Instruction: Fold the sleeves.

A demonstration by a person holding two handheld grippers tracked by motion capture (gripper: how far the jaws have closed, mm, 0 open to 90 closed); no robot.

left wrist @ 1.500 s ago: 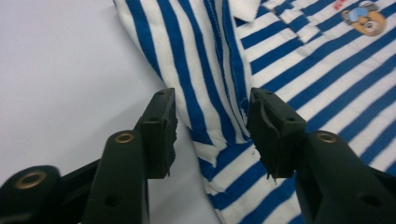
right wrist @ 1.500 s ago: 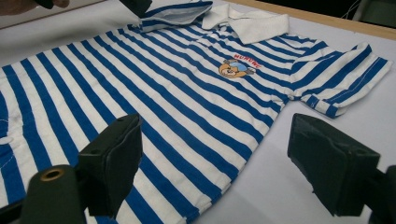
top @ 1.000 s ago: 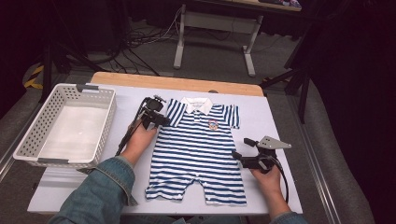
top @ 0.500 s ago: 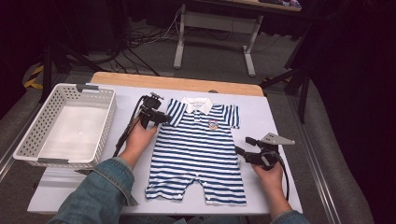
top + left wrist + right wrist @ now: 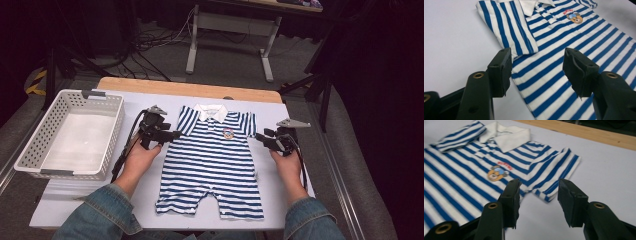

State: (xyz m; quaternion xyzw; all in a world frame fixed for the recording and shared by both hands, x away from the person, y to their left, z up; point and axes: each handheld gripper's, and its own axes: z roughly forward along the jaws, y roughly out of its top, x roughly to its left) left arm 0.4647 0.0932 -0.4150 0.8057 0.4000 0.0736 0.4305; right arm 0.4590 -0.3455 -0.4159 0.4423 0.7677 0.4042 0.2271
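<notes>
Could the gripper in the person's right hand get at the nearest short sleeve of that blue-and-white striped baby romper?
Probably yes. The right gripper sits just beside the blue-and-white striped baby romper's sleeve, its jaws apart with nothing between them, having just been closing. Bare white table lies around the sleeve, and nothing stands in the way.

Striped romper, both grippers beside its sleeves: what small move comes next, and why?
Probably each gripper closes on its nearest sleeve. The romper lies flat; the left gripper, jaws just opening, and the right gripper, jaws just closing, hang open and empty at the sleeve edges.
</notes>
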